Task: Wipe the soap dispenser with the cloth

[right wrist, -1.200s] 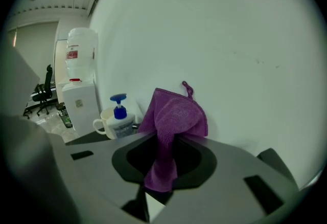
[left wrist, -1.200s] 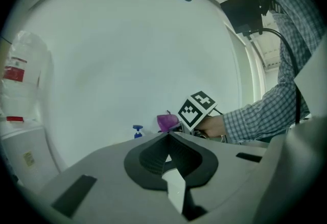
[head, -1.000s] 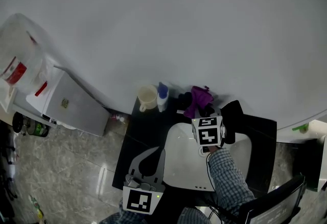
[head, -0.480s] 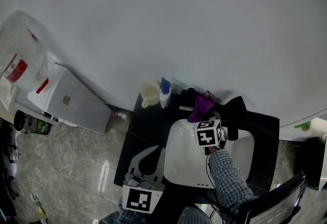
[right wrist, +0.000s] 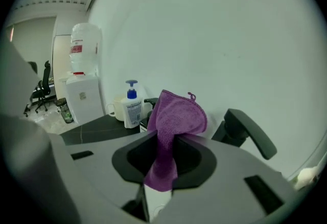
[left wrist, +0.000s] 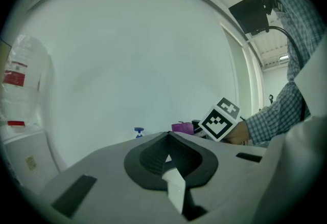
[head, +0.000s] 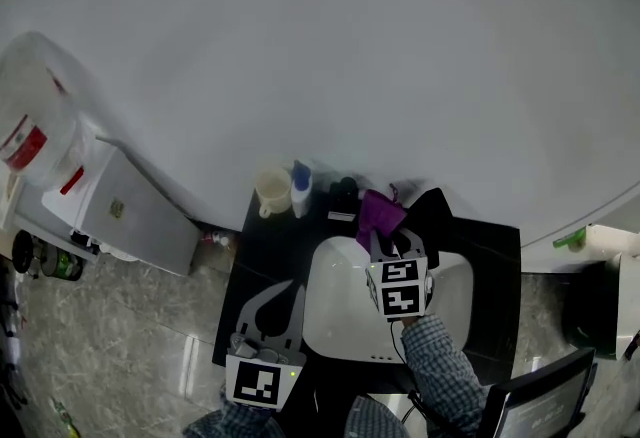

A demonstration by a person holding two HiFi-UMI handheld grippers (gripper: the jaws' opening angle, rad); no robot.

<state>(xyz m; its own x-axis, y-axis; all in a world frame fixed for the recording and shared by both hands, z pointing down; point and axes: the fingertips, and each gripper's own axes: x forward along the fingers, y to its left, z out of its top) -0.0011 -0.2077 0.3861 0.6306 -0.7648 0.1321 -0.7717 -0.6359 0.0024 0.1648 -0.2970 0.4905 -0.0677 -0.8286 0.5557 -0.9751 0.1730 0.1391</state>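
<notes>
The soap dispenser [head: 301, 188], a white bottle with a blue pump, stands on the black counter against the wall; it also shows at the left in the right gripper view [right wrist: 132, 108]. My right gripper [head: 385, 244] is over the sink's back edge, shut on the purple cloth [head: 378, 214]. In the right gripper view the cloth [right wrist: 176, 115] stands up out of the shut jaws [right wrist: 166, 138], to the right of the dispenser and apart from it. My left gripper [head: 298, 290] is held low at the sink's left side, shut and holding nothing [left wrist: 168, 138].
A cream cup [head: 272, 191] stands just left of the dispenser. A black faucet [head: 430, 216] rises behind the white sink [head: 335, 326]. Small dark items [head: 345, 194] sit between dispenser and cloth. A water cooler [head: 130, 211] stands on the floor to the left.
My right gripper has drawn back from the wall toward the basin with the cloth in it. The left gripper has stayed where it was.
</notes>
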